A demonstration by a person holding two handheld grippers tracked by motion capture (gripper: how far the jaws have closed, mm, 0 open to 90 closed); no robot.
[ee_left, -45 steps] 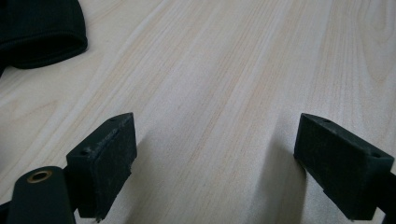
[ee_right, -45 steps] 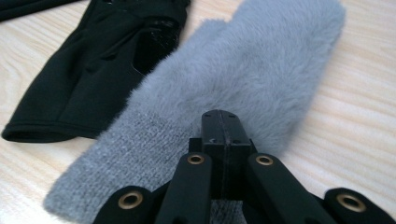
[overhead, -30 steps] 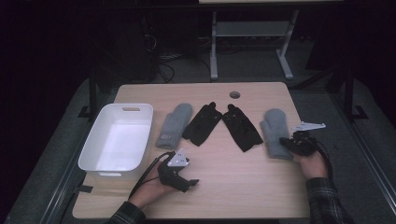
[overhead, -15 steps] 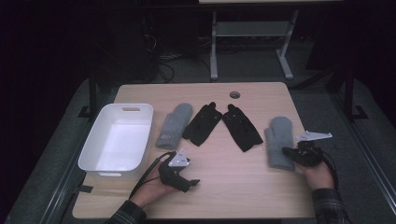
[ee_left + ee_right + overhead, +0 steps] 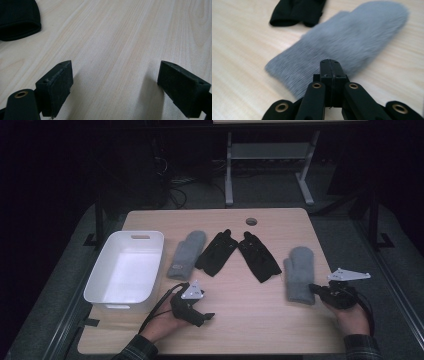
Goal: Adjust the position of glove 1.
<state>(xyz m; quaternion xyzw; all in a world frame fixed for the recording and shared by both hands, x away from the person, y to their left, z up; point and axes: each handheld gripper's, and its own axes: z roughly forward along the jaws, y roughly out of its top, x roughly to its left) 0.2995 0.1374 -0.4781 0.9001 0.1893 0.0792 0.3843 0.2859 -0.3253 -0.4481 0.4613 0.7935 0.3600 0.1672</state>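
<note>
While the grey mitten (image 5: pixel 342 42) is pinched at its cuff edge by the clenched right gripper (image 5: pixel 331 65)
It is best dragged low and slowly, the left gripper (image 5: pixel 115 82) being kept released, wide apart.

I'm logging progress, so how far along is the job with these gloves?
Nothing looks done: the white bin is empty. In hand: the right gripper looks shut on the cuff of the right grey mitten, which lies on the table. Left: the other grey mitten and both black gloves lie untouched; the left gripper rests open.
</note>
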